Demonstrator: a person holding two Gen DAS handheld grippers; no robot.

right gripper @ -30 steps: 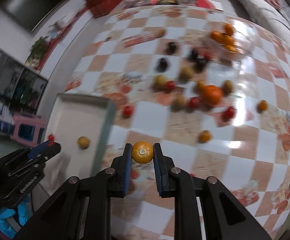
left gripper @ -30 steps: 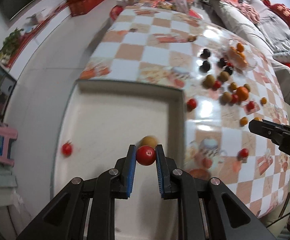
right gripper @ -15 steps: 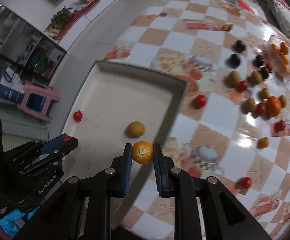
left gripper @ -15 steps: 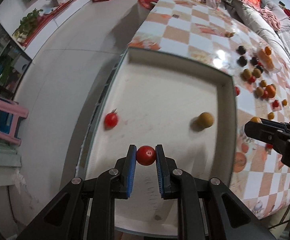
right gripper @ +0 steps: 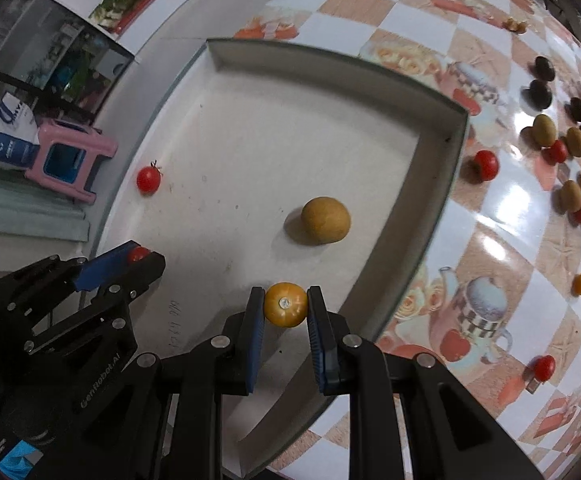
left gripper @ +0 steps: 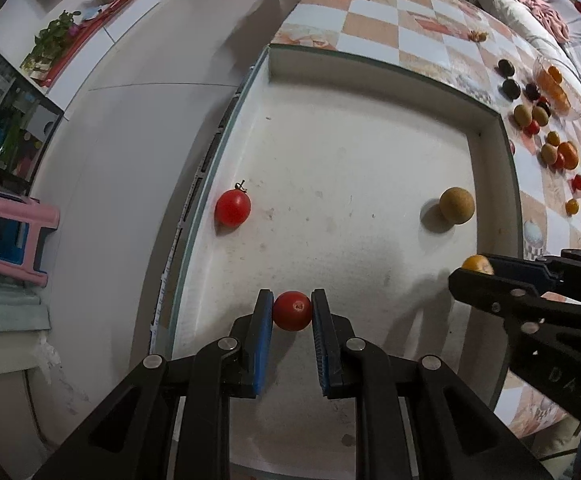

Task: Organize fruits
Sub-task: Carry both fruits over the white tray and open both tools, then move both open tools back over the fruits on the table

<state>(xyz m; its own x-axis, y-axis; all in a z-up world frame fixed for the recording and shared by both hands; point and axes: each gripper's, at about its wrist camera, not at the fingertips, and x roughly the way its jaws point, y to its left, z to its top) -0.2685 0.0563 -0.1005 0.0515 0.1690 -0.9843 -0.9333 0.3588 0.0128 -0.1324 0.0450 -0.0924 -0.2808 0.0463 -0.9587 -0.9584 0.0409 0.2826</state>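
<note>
Moved: both of your grippers now hang lower over the tray (left gripper: 494, 168) than half a second ago; its floor fills each view and the fruit in them is unchanged.
Left gripper (left gripper: 292, 314): nearly closed, blue pads pinching a red cherry tomato (left gripper: 292, 316) at its widest girth, above the tray floor toward the near edge.
Right gripper (right gripper: 285, 305): nearly closed on a small orange fruit (right gripper: 285, 305), stem scar facing the camera, over the tray's near right side.
Handling: both look light, round, smooth-skinned and soft; you likely need only light squeeze. Grip across the equator, as now; off-centre pads would probably let them squirt out.
Roll risk: flat tray floor, so a release from height may send them rolling to a wall.
Already in tray: stemmed tomato (left gripper: 232, 208) by the left wall; tan round fruit (left gripper: 456, 205) near the right wall.
Looks: tomato glossy deep red; orange fruit yellow-orange, matte sheen.
Remaining: loose fruit pile (right gripper: 570, 196) on the checkered tabletop (right gripper: 370, 0), beyond the tray's right wall.
</note>
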